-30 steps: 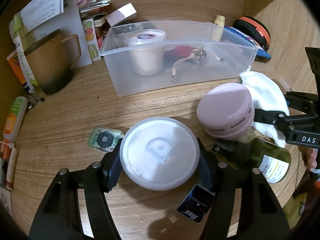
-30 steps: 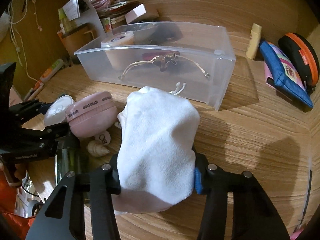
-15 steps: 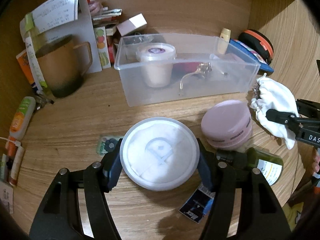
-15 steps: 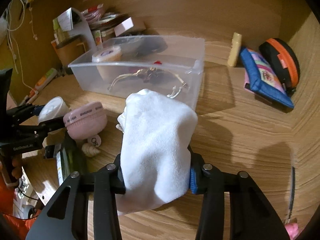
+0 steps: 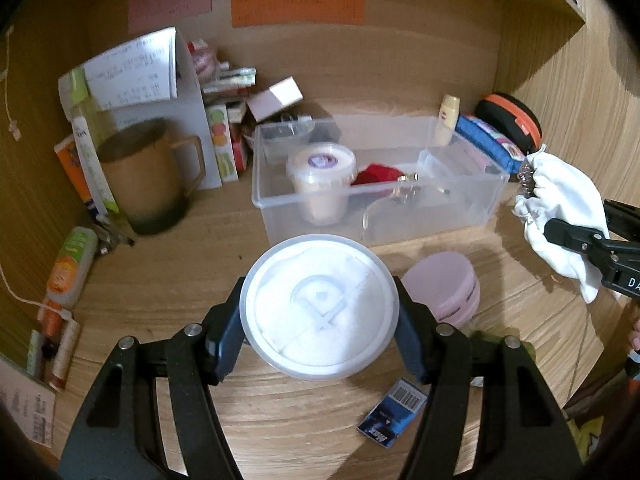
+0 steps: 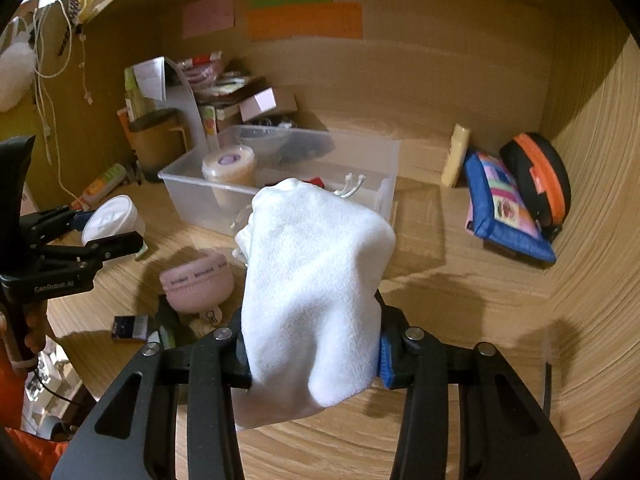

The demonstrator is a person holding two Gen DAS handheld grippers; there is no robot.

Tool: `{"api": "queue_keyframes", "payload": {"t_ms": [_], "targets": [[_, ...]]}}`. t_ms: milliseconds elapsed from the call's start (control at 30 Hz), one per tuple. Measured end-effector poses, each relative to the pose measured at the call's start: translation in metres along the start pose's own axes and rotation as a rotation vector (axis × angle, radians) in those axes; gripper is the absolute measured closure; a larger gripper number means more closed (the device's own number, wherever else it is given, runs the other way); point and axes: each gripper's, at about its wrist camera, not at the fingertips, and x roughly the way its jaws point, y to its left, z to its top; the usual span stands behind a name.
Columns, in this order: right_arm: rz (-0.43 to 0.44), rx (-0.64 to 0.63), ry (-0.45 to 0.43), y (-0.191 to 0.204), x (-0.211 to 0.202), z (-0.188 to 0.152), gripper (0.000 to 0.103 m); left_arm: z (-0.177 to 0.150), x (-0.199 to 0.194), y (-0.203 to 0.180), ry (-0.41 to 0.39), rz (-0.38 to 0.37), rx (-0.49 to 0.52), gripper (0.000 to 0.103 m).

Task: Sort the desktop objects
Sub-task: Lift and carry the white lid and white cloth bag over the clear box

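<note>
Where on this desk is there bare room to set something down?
Bare wood lies right of the clear bin, toward the blue pouch, and between the brown mug and bin. Crowded: around the pink case and the back-left corner.

Both tools are rising from the counter (image 5: 168,280) compared with a second ago. The left tool (image 5: 320,312) is carrying the white round tub (image 5: 320,306) upward, so the pink case (image 5: 444,292) and the clear bin (image 5: 460,216) are dropping lower and looking smaller beneath it, and the coloured notes on the back wall (image 5: 298,6) are coming into sight. The right tool (image 6: 312,354) is lifting the white pouch (image 6: 316,296) clear of the counter; its jaws have just been closing a little tighter on the cloth between them.
</note>
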Motion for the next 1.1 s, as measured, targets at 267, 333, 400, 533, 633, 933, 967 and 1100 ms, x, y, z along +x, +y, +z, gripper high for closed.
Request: {"api": "queue_keyframes", "payload": {"t_ms": [267,333,400,533,633,933,967,1100], "targets": [[0.008,0.007,-0.067,-0.001,-0.016,0.019,0.064,0.02,-0.018,0.002,-0.066,0.047,0.02,0.038],[0.01,0.003,-0.082,-0.001,-0.019,0.025,0.064,0.026,-0.021,0.002,-0.081,0.058,0.026,0.038],[0.009,0.002,-0.099,-0.001,-0.022,0.03,0.064,0.032,-0.023,0.003,-0.093,0.061,0.027,0.038],[0.016,0.001,-0.127,-0.001,-0.026,0.04,0.064,0.044,-0.026,0.001,-0.118,0.065,0.041,0.038],[0.019,0.005,-0.144,-0.001,-0.026,0.047,0.064,0.052,-0.024,-0.001,-0.128,0.06,0.048,0.038],[0.042,0.029,-0.186,-0.008,-0.022,0.07,0.064,0.078,-0.014,-0.005,-0.14,0.012,0.041,0.038],[0.045,0.028,-0.19,-0.008,-0.021,0.073,0.064,0.081,-0.012,-0.004,-0.139,0.003,0.036,0.038],[0.049,0.019,-0.197,-0.008,-0.013,0.087,0.064,0.093,-0.003,-0.004,-0.127,-0.016,0.026,0.038]]}}
